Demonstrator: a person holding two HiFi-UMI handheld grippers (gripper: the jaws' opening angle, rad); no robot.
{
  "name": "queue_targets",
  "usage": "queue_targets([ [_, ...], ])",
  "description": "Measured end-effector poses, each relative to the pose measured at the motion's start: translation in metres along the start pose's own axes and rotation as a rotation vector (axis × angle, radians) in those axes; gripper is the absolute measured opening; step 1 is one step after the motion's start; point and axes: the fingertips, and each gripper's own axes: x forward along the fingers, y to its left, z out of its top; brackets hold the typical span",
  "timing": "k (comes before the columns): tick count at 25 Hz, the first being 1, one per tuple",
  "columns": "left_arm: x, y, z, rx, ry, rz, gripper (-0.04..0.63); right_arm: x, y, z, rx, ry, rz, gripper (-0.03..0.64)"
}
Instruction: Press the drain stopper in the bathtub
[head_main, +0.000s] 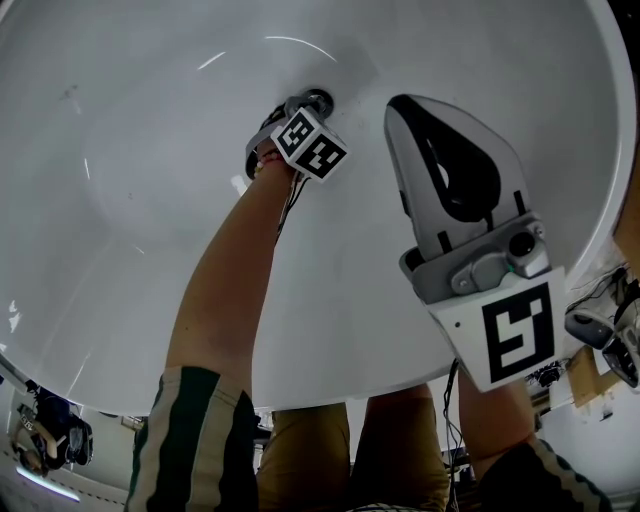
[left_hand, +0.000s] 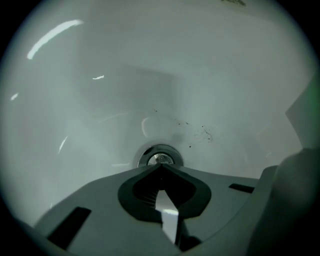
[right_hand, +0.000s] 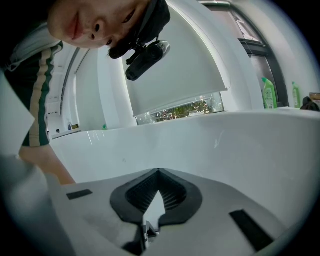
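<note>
Left gripper view: left hand-held gripper (left_hand: 161, 167) jaws together, tips at drain stopper (left_hand: 160, 158); right hand-held gripper (right_hand: 158, 171) closed, empty.

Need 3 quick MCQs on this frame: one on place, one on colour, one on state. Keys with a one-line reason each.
1. Where do the left claw tips point?
A) at the drain stopper
B) at the tub rim
C) at a faucet

2. What colour is the bathtub?
A) blue
B) white
C) beige

3. How do the jaws of the right claw stand?
A) wide apart
B) clamped on a sponge
C) together, nothing between them

Answers:
1 A: in the left gripper view the closed tips sit right at the chrome stopper on the tub floor. Whether they touch it cannot be told.
2 B: every view shows a glossy white tub surface.
3 C: the right gripper view shows the tips meeting, with only the tub wall beyond them.
</note>
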Motion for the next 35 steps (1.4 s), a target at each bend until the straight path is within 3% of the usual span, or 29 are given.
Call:
queue_targets([
  [5, 0.003, 0.004, -0.006, -0.007, -0.005, 0.061, 0.006, 0.001, 0.000, 0.002, 0.004, -0.011, -0.002, 0.011],
  [13, -0.002, 0.003, -0.004, -0.022, -0.027, 0.094, 0.006, 0.000, -0.001, 0.003, -0.028, -0.016, -0.009, 0.011],
  [18, -0.011, 0.000, -0.004, 0.064, -0.040, 0.152, 0.006, 0.000, 0.000, 0.004, -0.032, -0.029, -0.004, 0.011],
  [21, -0.009, -0.004, -0.009, 0.104, -0.012, 0.148, 0.006, 0.000, 0.000, 0.003, -0.034, -0.025, -0.004, 0.011],
  [26, -0.012, -0.002, -0.011, 0.033, -0.017, 0.123, 0.006, 0.000, 0.000, 0.004, -0.035, -0.025, -0.010, 0.011],
  [35, -0.014, 0.009, -0.011, 0.091, -0.040, 0.141, 0.008, -0.001, -0.002, 0.004, -0.055, -0.030, -0.024, 0.011],
])
